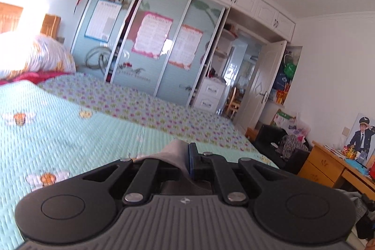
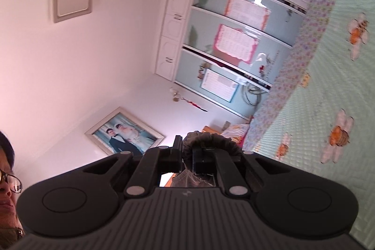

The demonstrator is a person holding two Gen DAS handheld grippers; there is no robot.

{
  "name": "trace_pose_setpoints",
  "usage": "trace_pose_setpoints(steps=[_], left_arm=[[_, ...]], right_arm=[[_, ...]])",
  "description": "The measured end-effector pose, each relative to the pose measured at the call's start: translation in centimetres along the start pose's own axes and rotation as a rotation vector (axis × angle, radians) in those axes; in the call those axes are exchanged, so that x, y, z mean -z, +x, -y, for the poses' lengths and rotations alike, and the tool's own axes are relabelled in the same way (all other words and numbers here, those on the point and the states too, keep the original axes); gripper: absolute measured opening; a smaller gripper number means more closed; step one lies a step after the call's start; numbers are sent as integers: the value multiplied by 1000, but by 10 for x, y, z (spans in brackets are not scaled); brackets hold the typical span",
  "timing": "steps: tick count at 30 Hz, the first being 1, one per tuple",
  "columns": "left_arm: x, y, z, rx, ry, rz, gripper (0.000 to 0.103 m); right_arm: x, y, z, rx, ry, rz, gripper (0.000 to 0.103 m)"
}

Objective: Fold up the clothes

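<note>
My left gripper (image 1: 185,161) is shut on a fold of grey garment (image 1: 174,154), held above the green quilted bed (image 1: 70,132). Only a small bunch of the cloth shows between the fingers; the rest hangs out of sight below. My right gripper (image 2: 186,156) is rolled on its side and shut on the same grey garment at a gathered, elastic-looking edge (image 2: 211,141), raised above the bed (image 2: 316,97). Most of the garment is hidden behind both gripper bodies.
A pillow and red cloth (image 1: 35,57) lie at the bed's head. A sliding-door wardrobe (image 1: 152,43) runs along the far wall. A wooden desk (image 1: 332,168) and dark chair with clothes (image 1: 281,142) stand at the right. A person's face (image 2: 7,182) is at the right wrist view's left edge.
</note>
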State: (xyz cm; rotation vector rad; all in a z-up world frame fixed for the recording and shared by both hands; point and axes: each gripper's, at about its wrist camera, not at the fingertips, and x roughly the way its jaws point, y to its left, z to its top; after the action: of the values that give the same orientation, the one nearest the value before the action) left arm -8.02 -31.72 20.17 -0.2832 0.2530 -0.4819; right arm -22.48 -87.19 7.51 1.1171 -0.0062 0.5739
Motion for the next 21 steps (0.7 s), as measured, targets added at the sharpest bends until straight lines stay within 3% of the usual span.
trace_pose_setpoints(steps=[7,10,13,18,21], left_arm=[[-35,-35,-1,9,-19,144,5],[-55,-48,-2,46,-43,182,5],[-73,-52,10,63,-5,207,6],[-77,-28,33,73,79,182,6],[-68,21,39,73,109,87,6]], right_arm=[[-25,23,-75,-171,-119,-16,9],[-33,29,-103,-225,-143,-11,9],[-46,30,-123,-260,-161,-1,9],[-60,23,-117,-213,-160,54,9],[-63,19,-88,-114,-119,79,9]])
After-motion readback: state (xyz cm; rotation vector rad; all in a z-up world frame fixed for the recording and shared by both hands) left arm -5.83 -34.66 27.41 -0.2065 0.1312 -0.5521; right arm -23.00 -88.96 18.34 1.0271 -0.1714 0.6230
